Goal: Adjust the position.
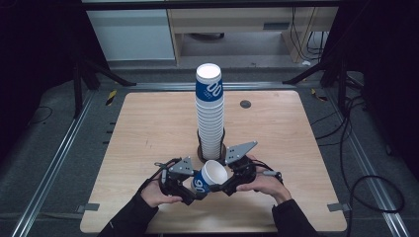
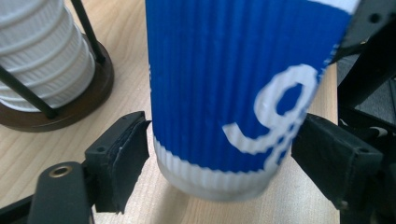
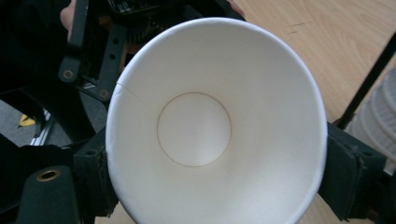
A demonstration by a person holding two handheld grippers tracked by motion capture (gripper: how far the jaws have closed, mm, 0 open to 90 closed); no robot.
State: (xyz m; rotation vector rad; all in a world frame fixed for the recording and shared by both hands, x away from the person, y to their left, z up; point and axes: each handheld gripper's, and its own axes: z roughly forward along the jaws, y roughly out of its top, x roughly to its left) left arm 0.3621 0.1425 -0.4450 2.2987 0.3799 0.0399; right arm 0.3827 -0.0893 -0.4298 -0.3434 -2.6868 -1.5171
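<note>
**Two grippers, one cup**

Near the front edge of the table [image 1: 148, 123], a blue paper cup [image 1: 208, 177] hangs tilted between both hands. The left gripper [image 1: 193, 193] pinches its lower body, pads touching either side. The right gripper [image 1: 221, 186] clamps it at the rim, mouth facing that camera. Just behind stands the tall cup stack [image 1: 209, 111] in its holder [image 1: 211, 152].

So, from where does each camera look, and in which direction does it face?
High view: above the person's side, facing forward and down on the table; forearms, both hands, left gripper and right gripper show.
Left gripper view: along its fingers at the blue cup wall.
Right gripper view: straight into the cup's mouth, fingers at the rim.
All three share the cup; the stack of cups shows in each.
</note>
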